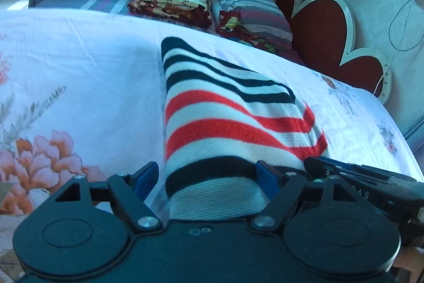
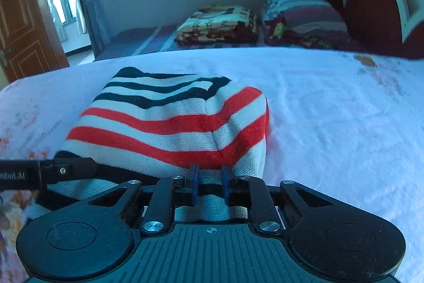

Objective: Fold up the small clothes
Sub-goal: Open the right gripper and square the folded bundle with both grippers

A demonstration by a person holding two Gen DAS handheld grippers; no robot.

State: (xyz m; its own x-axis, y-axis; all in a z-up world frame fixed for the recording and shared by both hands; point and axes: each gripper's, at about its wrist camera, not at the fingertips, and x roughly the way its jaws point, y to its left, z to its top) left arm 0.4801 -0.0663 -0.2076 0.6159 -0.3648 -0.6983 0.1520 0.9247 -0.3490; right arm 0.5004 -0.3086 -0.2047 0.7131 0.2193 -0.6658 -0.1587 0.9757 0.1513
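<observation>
**Striped knit on the bed: near hem is being taken, right side pinched, left side wide**

Object: a small striped knit garment (image 1: pixel 225 110), black, white and red bands, is lying on the white floral bedsheet (image 1: pixel 79 65), already doubled into a narrow thick bundle running from the grippers toward the far side. Beyond the sheet's far edge, folded blankets (image 1: pixel 172 4) and a heart-shaped headboard (image 1: pixel 323 36) are sitting well apart from the work.

Handling, as a judgement: the knit is looking soft, light and stretchy, with no stiffness of its own; layers are likely to slide over each other and sag where unsupported. It is not fragile. The ribbed near hem seems the best place to hold, at two spread points, so the bundle is lifting evenly rather than drooping at one corner.

Left gripper (image 1: pixel 209 174): jaws are standing wide, one blue pad on each side of the near hem. The right-hand pad is lying against the cloth; the left-hand one is showing a gap, so no firm clamp is evident.

Right gripper (image 2: pixel 209 177): jaws are nearly together, pinching a narrow pleat of the hem near the garment's right edge.

Pose: both tools are pointing down and forward at a slant over the near end, side by side, the left one's finger reaching into the right view at its left edge.
</observation>
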